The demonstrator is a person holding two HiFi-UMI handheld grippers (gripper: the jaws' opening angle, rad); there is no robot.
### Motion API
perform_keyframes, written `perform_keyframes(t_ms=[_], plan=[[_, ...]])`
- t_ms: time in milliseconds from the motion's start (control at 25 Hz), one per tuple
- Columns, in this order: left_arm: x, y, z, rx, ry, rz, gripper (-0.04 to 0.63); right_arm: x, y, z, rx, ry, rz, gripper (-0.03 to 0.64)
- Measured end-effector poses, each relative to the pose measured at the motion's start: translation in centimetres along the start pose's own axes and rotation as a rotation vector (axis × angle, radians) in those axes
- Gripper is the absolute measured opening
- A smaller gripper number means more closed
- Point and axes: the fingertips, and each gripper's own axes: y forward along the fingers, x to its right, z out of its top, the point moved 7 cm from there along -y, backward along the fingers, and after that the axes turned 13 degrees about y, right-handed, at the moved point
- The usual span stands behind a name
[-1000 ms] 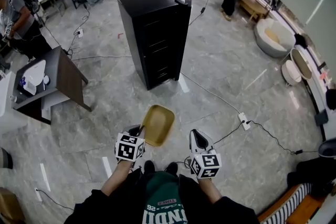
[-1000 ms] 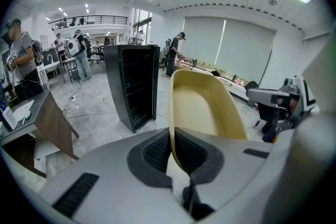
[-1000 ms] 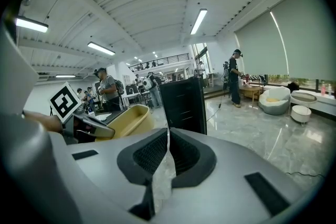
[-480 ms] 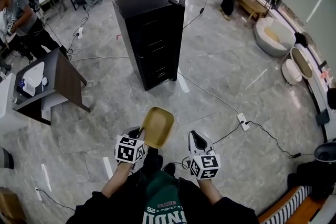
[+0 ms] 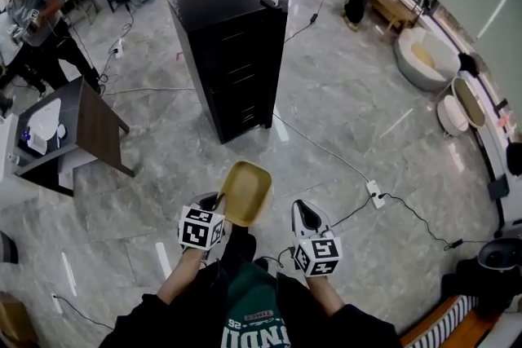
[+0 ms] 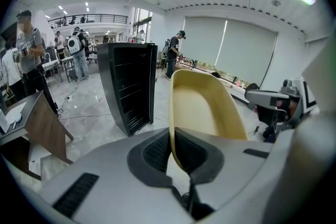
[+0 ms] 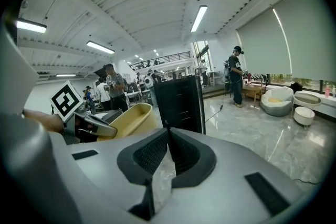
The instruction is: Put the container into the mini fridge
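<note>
1. My left hand-held gripper [image 6: 172,132] is clenched on the rim of the yellow container [image 5: 245,193]. The left gripper view shows the thin wall pinched between the two dark pads.
2. My right hand-held gripper [image 7: 167,131] is closed with nothing in it. Its tips meet in the right gripper view, and it hangs just to the right of the container without touching it.
3. The container is in the air in front of me, above the marble floor [image 5: 342,110] and well apart from the mini fridge [image 5: 232,53].
4. It is an oblong tray held by its near end. The long axis runs away from me, roughly toward the mini fridge and a little to its right. In the head view the hollow faces up.
5. Only the head view shows the fridge's flat black top, the cable and power strip [image 5: 374,193] on the floor, and the dark tabletop [image 5: 86,122] off to my left.
6. Only the left gripper view shows the fridge's front, which is dark and crossed by level lines. It also shows the container's inside from the held end outward.
7. Only the right gripper view shows the container side-on. My left hand-held gripper's marker cube sits beside it there.
</note>
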Motion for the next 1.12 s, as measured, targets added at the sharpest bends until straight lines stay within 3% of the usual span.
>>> perform_keyframes(t_ms=[480,1120], plan=[[-7.9,6.4,5.3,-0.015,0.009,-0.034,0.015,0.9,10.3,5.1,-0.017,-0.007,-0.018,0.037],[-17.2,10.9,8.4,-0.017,0.026,-0.064,0.015,-1.1,20.6,9.2,-0.007,-0.03,-0.029,0.037]])
